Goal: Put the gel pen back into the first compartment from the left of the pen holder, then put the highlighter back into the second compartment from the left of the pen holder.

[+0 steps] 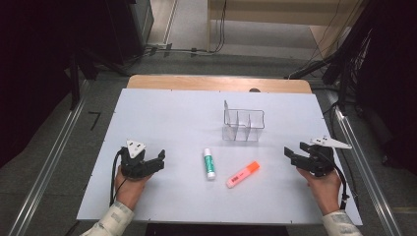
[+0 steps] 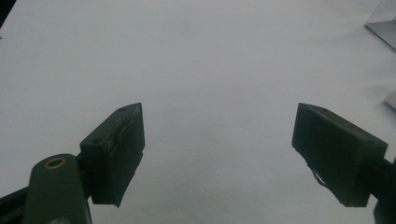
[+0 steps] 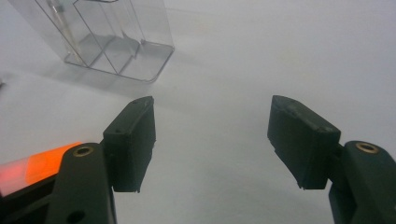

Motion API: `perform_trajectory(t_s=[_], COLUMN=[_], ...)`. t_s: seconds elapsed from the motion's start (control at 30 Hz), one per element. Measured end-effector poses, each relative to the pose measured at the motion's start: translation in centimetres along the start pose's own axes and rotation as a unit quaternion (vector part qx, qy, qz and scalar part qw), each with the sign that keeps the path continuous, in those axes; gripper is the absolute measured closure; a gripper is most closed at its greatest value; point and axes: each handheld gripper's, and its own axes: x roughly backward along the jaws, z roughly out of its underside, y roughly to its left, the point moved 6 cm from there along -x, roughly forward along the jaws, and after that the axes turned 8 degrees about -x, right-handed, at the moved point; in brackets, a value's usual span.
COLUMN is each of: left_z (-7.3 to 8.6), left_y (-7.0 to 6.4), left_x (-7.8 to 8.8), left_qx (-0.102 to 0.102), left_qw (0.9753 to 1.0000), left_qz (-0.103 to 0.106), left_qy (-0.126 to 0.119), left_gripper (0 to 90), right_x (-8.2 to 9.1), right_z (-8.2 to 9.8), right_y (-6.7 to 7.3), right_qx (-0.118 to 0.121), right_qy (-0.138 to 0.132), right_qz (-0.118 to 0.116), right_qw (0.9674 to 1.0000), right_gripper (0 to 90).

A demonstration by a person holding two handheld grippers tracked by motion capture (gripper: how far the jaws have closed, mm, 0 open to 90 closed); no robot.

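Two grippers, left [image 1: 158,160] and right [image 1: 290,155], flank one highlighter [image 1: 243,174], one glue stick [image 1: 209,163].

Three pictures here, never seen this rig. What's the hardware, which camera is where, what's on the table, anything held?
No robot: a person holds a two-jaw gripper in each hand. The high view looks down on the white table, with the left gripper at its left and the right gripper at its right. The other two pictures come from cameras riding on each gripper, looking along its black jaws. On the table lie a glue stick, an orange highlighter and a clear divided holder. The right gripper view shows the holder and the highlighter's orange end. Both pairs of jaws stand open with nothing between them, so nothing is held.
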Motion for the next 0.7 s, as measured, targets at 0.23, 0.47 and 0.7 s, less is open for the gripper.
perform_trajectory(t_s=[0.23,0.47,0.7], left_z=[-0.1,-0.3,-0.5], left_y=[-0.2,-0.9,-1.9], left_x=[0.1,0.4,0.5], left_qx=[-0.001,-0.004,-0.012], left_qw=[1.0000,0.9998,0.9995], left_qz=[0.005,0.016,0.027], left_qy=[-0.002,-0.007,-0.010], left_gripper=[17.2,17.2,17.2], right_x=[0.0,0.1,-0.1], right_z=[0.1,0.2,0.3], right_y=[0.1,0.2,-0.1], right_qx=[0.002,0.001,0.001], right_qy=[0.005,0.005,0.008], right_qz=[-0.002,-0.003,0.002], right_qw=[1.0000,1.0000,1.0000], right_gripper=[30.5,30.3,30.3])
